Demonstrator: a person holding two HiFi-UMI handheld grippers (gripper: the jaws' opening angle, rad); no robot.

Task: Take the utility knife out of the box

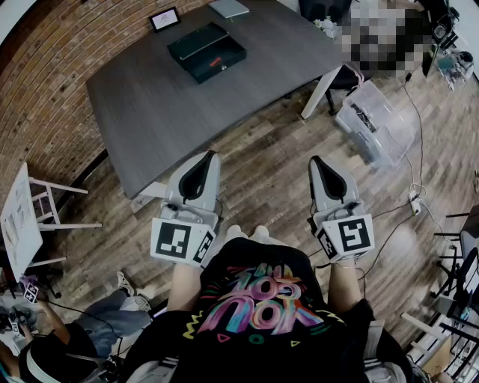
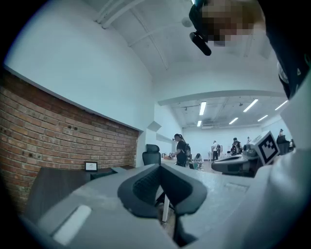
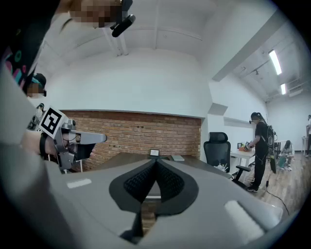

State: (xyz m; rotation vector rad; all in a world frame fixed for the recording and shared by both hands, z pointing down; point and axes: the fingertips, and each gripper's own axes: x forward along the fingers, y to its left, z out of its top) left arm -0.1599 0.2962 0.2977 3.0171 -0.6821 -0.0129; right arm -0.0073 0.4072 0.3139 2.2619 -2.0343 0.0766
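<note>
Left gripper [image 1: 211, 156] and right gripper [image 1: 317, 161] both had their jaws shut on nothing, well short of the surface [image 1: 150, 112]. The box [image 1: 206, 52] lay far ahead and slightly left, so the left gripper was nearer. Couldn't really make out the utility knife inside.

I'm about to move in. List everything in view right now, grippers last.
table: one, dark grey, ahead beside the brick wall
box: one, dark, on the table's far end; a small red item shows in it, too small to identify
framed sign: one, black frame, table's far corner
storage bin: one, clear, on the floor right of the table
white stand: one, on the floor at left
left gripper: one, grey, jaws together, empty, by the table's near edge
right gripper: one, grey, jaws together, empty, over the floor
</note>
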